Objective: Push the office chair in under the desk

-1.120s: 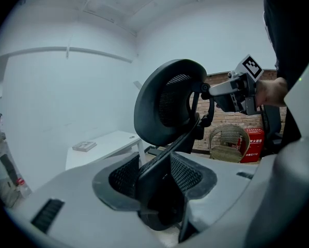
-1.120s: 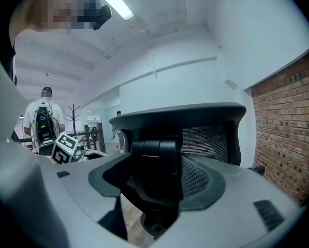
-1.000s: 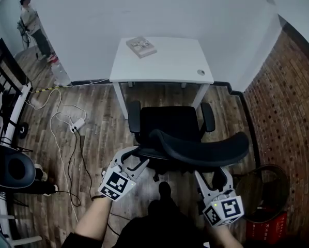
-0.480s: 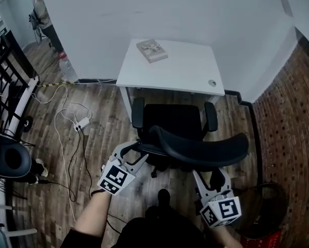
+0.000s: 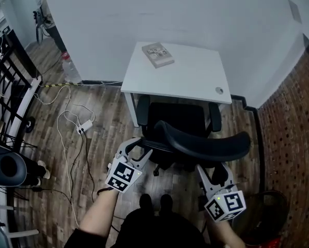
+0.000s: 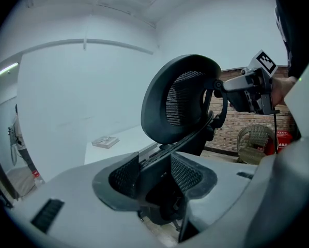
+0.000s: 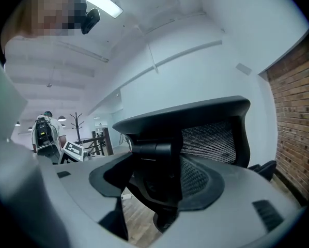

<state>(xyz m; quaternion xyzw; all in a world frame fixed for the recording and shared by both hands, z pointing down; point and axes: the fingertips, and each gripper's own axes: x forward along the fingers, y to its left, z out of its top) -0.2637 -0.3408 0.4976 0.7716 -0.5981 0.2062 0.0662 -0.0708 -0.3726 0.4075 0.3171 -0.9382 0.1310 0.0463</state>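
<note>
Office chair [image 5: 196,143] has rolled forward in the last second. A strip of floor showed between its seat and the white desk [image 5: 190,71] a moment ago, and now the seat's front edge sits at or just under the desk's near edge. The push looks well under way but not finished, since the curved backrest still stands out in the room, directly ahead of both claws.

The person has stepped in behind it, both claws travelling with the chair. The left claw [image 5: 139,148] is clenched on the backrest's frame at its left end, a dark bar filling the gap between the pads. The right claw [image 5: 212,172] grips the dark bracket under the backrest's right side.

Far beyond both claws, a book [image 5: 158,54] lies untouched at the back of the desk top
</note>
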